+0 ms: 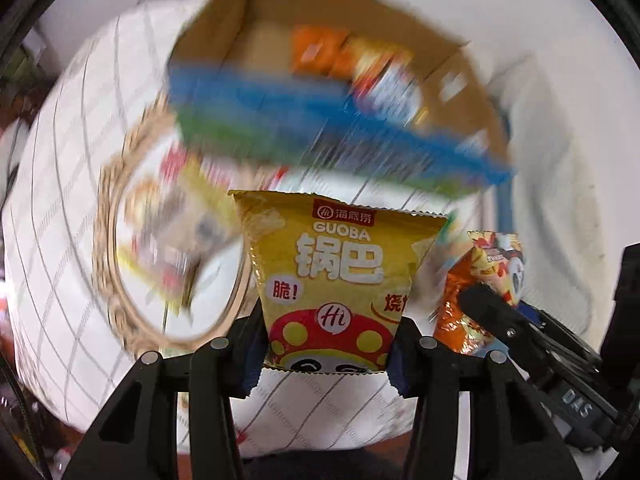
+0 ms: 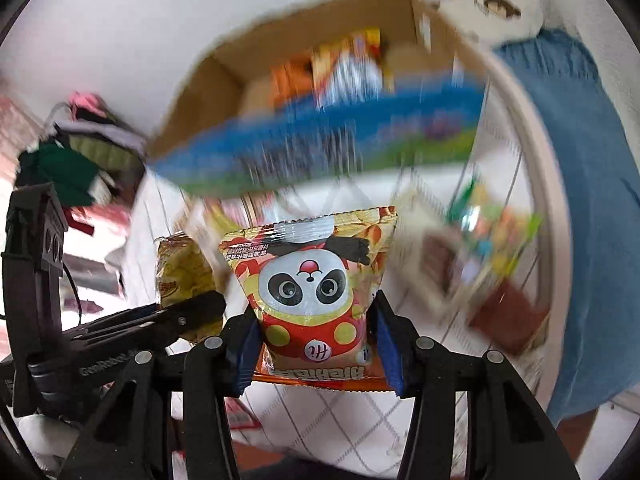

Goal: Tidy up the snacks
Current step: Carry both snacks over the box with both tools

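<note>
Bright even light, heavy motion blur behind, near packets sharp, fisheye bending, dark vignetted corners.

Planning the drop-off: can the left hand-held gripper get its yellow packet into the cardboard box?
Probably yes: the cardboard box is open-topped, and the yellow packet hangs clear before it.

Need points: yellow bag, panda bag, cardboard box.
yellow bag point(image 1: 340, 272), left wrist view, middle of its front.
panda bag point(image 2: 312, 280), right wrist view, the panda face.
cardboard box point(image 2: 200, 96), right wrist view, left inner wall.
</note>
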Demonstrator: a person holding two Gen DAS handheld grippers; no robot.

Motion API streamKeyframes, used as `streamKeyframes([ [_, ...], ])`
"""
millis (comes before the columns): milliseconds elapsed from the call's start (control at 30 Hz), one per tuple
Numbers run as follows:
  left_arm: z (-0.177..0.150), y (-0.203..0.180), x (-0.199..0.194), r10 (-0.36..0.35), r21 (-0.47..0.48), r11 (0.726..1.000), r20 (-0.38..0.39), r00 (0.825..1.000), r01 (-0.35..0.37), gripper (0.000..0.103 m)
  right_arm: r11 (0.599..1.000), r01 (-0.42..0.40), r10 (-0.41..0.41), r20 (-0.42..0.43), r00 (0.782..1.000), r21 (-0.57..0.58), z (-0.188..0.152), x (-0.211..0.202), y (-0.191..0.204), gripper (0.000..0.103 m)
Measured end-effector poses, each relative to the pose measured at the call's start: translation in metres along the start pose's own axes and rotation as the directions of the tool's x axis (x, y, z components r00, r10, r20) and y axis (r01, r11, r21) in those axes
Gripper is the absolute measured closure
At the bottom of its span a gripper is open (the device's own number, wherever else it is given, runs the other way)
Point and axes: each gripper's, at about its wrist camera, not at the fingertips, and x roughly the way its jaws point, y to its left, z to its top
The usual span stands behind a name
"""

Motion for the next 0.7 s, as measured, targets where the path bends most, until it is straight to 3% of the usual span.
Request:
streamKeyframes([
  [100, 0.043, -0.013, -0.023, -0.013, 0.033, 0.999, 0.053, 0.998, 0.012, 0.057, 1.0, 0.021, -0.02, 0.088, 0.996, -0.005, 0.049, -0.019, -0.004, 0.05],
  [200, 0.098, -0.023, -0.032, 0.035, 0.075, 0.996, 0.089, 0.995, -0.042, 0.057, 0.997, 0.074, -0.072, 0.15, 0.986, -0.01, 0.103, -0.021, -0.01, 0.05],
  [300, 0.143, -0.011, -0.023, 0.084, 0.078, 0.993, 0.086, 0.993, -0.091, 0.057, 0.992, 0.123, -0.119, 0.155, 0.981, -0.018, 0.156, -0.006, -0.017, 0.05],
  [500, 0.217, 0.022, 0.025, 0.193, 0.061, 0.979, 0.0, 0.981, -0.192, 0.057, 0.983, 0.185, -0.185, 0.065, 0.981, 0.01, 0.228, 0.057, -0.03, 0.05],
  [700, 0.249, 0.043, 0.064, 0.233, 0.032, 0.972, -0.06, 0.971, -0.231, 0.057, 0.969, 0.247, -0.247, -0.014, 0.969, 0.007, 0.264, 0.11, -0.034, 0.05],
])
